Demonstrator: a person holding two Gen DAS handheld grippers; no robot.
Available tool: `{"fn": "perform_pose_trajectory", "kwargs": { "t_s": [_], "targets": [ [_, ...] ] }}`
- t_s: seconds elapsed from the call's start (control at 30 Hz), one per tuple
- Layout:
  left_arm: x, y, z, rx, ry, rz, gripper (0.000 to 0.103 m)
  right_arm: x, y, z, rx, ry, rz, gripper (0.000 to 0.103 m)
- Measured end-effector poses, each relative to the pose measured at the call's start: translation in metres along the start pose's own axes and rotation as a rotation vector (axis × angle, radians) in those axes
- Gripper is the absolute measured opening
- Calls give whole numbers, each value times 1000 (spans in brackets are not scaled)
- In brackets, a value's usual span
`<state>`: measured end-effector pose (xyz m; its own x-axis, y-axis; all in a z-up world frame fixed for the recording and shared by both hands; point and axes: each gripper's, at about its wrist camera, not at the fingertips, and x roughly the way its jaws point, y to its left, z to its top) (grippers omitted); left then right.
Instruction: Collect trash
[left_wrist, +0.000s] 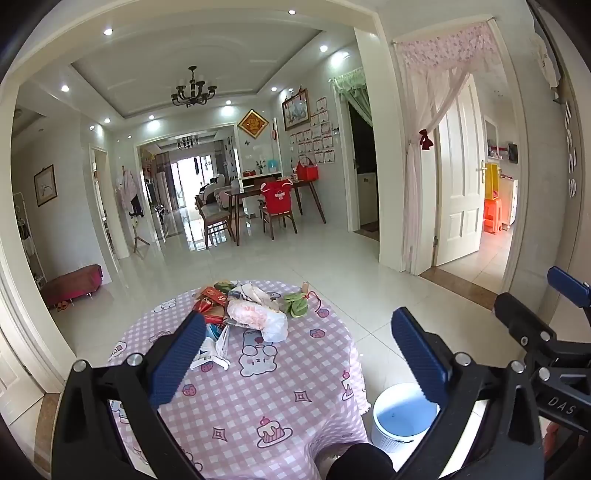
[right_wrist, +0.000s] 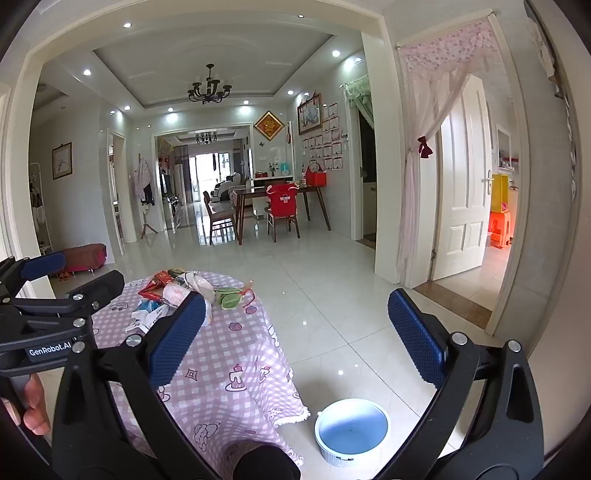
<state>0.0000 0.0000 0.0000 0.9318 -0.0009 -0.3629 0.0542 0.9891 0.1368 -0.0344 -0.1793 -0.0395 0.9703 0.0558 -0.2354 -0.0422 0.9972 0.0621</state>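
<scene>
we face a table (left_wrist: 258, 406) in a pink checked cloth, its trash pile (left_wrist: 243, 314) heaped at the far side, well ahead of us. a white bin (right_wrist: 352, 430) waits on the floor just beside it. left gripper (left_wrist: 299, 354) and right gripper (right_wrist: 299, 336) both hang spread wide, empty. we judge it best to take the loose white bag (left_wrist: 258, 317) on top first.
</scene>
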Motion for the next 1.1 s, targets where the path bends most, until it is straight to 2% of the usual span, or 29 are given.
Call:
{"fn": "perform_pose_trajectory", "kwargs": {
  "t_s": [1.1],
  "targets": [
    [2,-2,-2,4,14,-1,99,6,-1,-11,8,9,3,97]
  ]
}}
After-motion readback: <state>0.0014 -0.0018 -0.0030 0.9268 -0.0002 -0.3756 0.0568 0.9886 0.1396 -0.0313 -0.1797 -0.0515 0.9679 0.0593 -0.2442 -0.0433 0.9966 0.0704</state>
